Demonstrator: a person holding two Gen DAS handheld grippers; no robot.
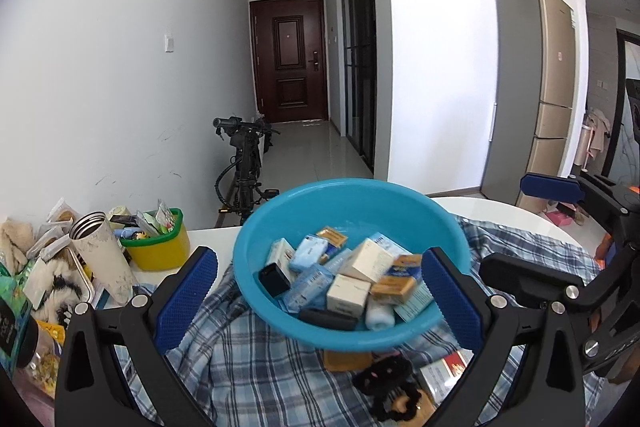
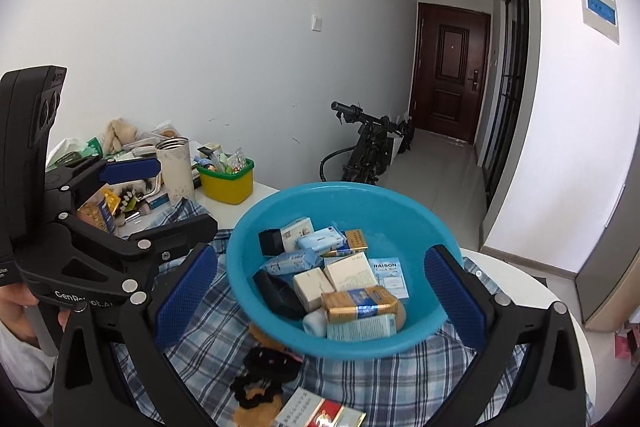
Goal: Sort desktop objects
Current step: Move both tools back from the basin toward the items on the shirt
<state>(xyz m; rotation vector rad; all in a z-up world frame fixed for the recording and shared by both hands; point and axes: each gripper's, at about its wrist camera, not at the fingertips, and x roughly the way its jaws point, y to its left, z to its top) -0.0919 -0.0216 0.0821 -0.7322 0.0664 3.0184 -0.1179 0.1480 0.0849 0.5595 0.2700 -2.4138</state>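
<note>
Both grippers gape wide and hold nothing — the left gripper (image 1: 320,291) and the right gripper (image 2: 320,291) each frame the blue basin (image 1: 280,223) between their blue pads. That basin sits on a plaid shirt (image 1: 248,363) and is heaped with small boxes (image 1: 348,291), packets, a black case (image 1: 274,278) and a white roll (image 1: 379,315). Beyond its left rim stands a yellow tub (image 1: 160,249) stuffed with sachets, an open steel cup (image 1: 102,255) beside it. Near the basin's front edge lie a black scrunchie (image 2: 264,363) and a red-and-white pack (image 2: 320,415).
</note>
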